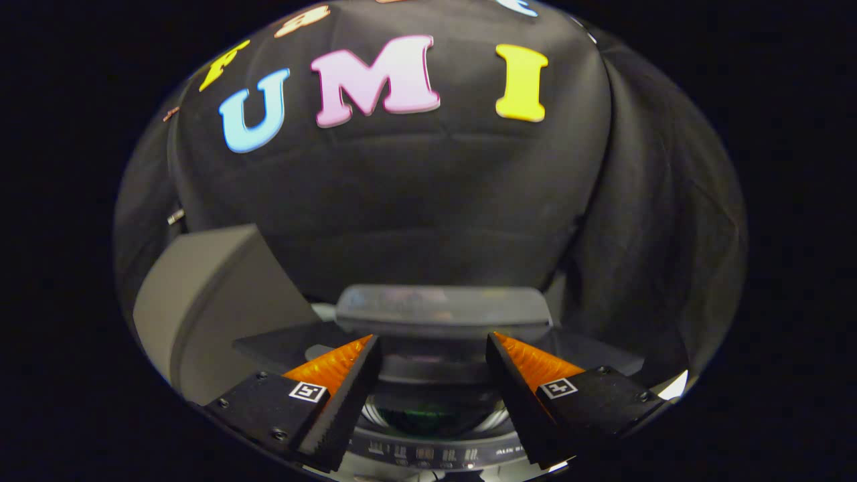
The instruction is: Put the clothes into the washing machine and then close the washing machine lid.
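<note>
Gripper (434, 348) spread wide with nothing between its fingers, which I hold over the top-loading washing machine (435, 455) so I look straight down at the drum opening (428, 415) between the fingers. Just beyond the fingertips, the translucent lid (442, 308) stands raised at the back, which I judge leaves the opening free for loading. A grey panel (214, 301) sits to the left. Something dark with a greenish tint lies inside the drum; I cannot tell whether it is the clothes.
</note>
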